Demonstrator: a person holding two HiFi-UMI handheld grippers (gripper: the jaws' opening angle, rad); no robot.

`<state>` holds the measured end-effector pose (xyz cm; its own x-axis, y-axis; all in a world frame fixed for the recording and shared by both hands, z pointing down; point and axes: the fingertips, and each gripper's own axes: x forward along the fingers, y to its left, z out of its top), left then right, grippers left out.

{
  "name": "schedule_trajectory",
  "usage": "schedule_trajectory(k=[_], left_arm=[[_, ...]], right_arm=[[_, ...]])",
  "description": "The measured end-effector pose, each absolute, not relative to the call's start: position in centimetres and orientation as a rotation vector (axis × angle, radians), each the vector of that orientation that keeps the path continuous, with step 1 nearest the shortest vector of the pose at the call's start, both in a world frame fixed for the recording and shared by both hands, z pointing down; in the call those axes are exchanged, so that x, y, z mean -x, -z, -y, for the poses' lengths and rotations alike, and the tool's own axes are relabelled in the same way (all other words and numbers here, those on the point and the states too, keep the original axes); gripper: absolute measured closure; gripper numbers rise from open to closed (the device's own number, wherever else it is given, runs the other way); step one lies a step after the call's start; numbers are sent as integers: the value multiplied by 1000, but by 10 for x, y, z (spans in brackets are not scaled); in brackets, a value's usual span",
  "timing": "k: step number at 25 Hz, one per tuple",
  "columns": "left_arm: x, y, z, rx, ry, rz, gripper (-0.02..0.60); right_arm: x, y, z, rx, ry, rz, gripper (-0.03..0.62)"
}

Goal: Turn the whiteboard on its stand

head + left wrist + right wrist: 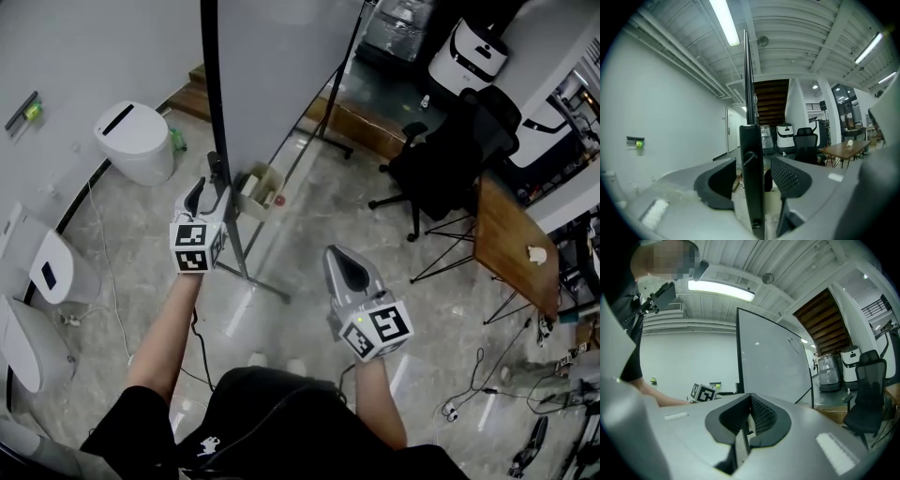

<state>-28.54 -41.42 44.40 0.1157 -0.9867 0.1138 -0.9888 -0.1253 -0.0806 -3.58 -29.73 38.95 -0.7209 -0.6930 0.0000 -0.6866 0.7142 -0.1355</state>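
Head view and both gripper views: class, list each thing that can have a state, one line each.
Whiteboard: standing upright.
Left gripper: open, fingers either side of the black post, not pressing it.
Right gripper: shut, empty, apart from the board.
Office chair: upright, beside the wooden table.

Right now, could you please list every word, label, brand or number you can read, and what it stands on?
None is readable.
Marker cubes: square patterns only, no letters.
Shirt print: too small to read.
Green wall sign: blurred.
Whiteboard: no legible writing.
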Motion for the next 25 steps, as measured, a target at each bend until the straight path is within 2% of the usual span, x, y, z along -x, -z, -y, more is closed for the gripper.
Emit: schedule_trajectory(k=[5, 12, 19, 25], left_arm=[[292, -453, 434, -2306, -229, 2070, 275], [290, -459, 451, -2310, -221, 2053, 256], [289, -461, 461, -2315, -219, 2038, 262], [289, -461, 467, -2299, -204, 2026, 328]], right_arm=[[28, -389, 299, 1192, 187, -2851, 585], [14, -388, 297, 1267, 178, -2826, 585], [6, -390, 294, 1326, 183, -2798, 585], [-6, -389, 287, 1378, 178, -2775, 585]])
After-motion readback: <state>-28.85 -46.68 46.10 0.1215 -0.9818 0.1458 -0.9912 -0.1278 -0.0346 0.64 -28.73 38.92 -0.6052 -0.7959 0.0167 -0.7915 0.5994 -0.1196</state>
